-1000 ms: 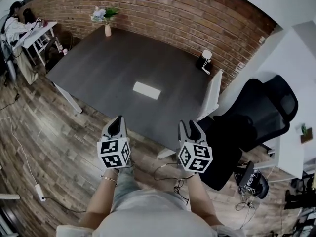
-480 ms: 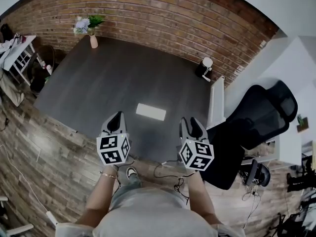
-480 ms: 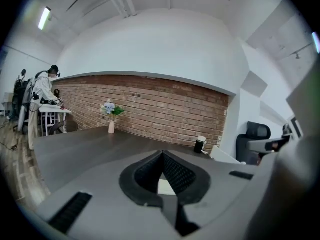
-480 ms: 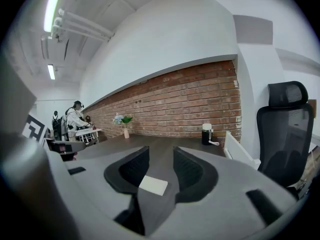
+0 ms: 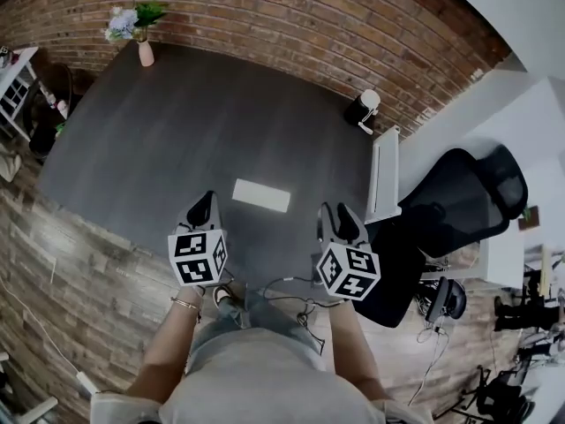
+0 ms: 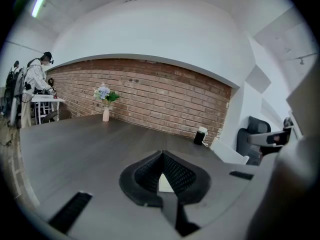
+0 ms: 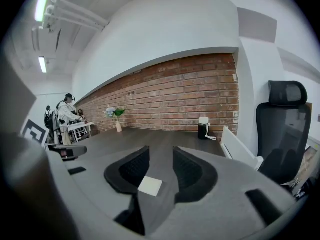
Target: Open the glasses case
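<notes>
A flat white glasses case (image 5: 261, 195) lies closed on the dark grey table (image 5: 221, 122), near its front edge. My left gripper (image 5: 206, 200) hovers just left of the case, shut, its tips meeting with nothing in them. In the left gripper view the case (image 6: 165, 184) shows through the gap under the joined tips (image 6: 161, 154). My right gripper (image 5: 336, 212) is to the case's right, open; its jaws have just been closing a little with nothing between them. In the right gripper view the case (image 7: 150, 186) lies ahead on the table, low between the jaws.
A vase of flowers (image 5: 141, 38) stands at the table's far left corner, a dark canister with a white lid (image 5: 362, 109) at the far right. A white panel (image 5: 384, 175) runs along the right edge, a black office chair (image 5: 468, 193) beyond it. Cables (image 5: 282, 294) trail on the floor.
Both grippers have moved forward to the table's front edge, so the case now lies between them. The whole view has shifted towards the table.
</notes>
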Tool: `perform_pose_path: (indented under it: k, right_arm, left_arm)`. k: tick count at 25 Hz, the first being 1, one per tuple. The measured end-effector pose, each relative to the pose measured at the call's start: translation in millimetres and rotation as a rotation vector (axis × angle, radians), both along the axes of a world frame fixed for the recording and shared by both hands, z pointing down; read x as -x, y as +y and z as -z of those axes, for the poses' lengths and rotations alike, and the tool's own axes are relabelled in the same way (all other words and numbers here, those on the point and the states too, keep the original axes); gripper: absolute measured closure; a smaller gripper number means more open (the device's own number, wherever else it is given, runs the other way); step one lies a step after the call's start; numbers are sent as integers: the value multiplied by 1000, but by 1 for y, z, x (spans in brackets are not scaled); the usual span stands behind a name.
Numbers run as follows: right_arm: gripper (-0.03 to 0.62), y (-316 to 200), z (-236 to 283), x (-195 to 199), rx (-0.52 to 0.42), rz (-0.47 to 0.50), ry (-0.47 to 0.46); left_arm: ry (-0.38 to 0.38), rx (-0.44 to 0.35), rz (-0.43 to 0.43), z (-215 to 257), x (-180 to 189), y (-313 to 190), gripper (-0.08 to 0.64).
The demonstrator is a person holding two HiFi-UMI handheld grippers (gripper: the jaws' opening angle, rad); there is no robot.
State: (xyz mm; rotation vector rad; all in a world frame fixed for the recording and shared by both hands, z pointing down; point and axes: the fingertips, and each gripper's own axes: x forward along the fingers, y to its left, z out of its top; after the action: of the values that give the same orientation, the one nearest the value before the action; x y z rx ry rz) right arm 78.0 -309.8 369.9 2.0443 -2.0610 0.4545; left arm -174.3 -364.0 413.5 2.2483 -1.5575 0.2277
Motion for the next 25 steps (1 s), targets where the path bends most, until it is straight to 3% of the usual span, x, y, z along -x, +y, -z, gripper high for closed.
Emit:
perform_pose_path:
  k: [13, 25]
  right_arm:
    - [443, -36, -23, -4, 46, 58, 2]
    - [443, -56, -125, -5, 225, 131, 8]
  left_arm:
    - [-34, 34, -3, -14, -9, -19, 561]
    - [-96, 189, -31, -107, -24, -31, 561]
